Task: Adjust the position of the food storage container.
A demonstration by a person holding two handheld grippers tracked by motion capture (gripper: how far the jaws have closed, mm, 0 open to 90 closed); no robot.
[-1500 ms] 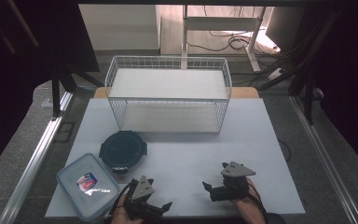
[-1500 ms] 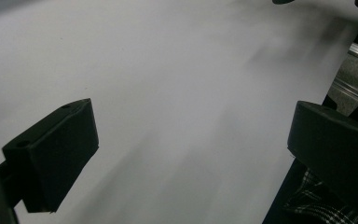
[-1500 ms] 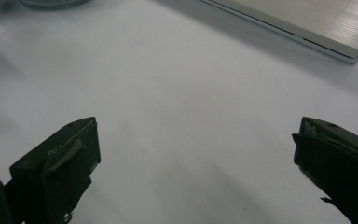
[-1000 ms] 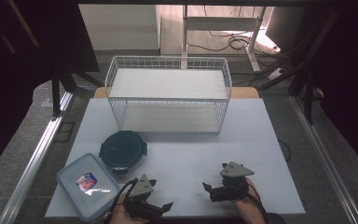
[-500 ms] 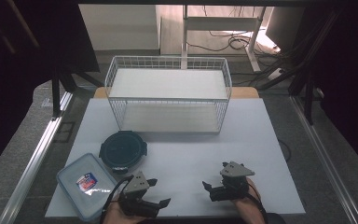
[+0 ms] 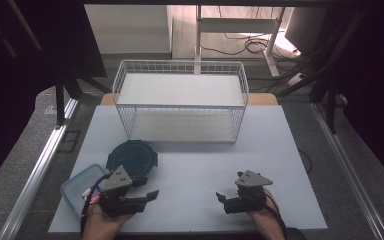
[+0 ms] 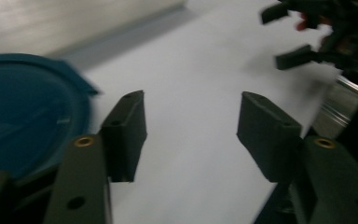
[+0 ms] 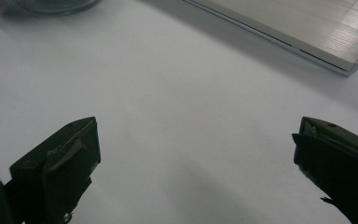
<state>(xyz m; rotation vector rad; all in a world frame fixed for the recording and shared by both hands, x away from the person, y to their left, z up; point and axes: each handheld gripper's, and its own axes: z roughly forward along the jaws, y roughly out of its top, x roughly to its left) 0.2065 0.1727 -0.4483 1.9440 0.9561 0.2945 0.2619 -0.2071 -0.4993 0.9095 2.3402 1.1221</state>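
The left gripper [image 6: 147, 196] hangs beside the round dark-blue lid [image 6: 131, 159], its jaws just closing halfway on nothing; the right gripper [image 6: 223, 199] rests released on the table [image 6: 290, 150]; next, I'd guess, the left must line up on the lid's rim.

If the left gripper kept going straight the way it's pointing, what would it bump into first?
Probably the right gripper. The left gripper has bare table between its open, empty jaws, and the round lid lies off to one side. Depth is hard to judge.
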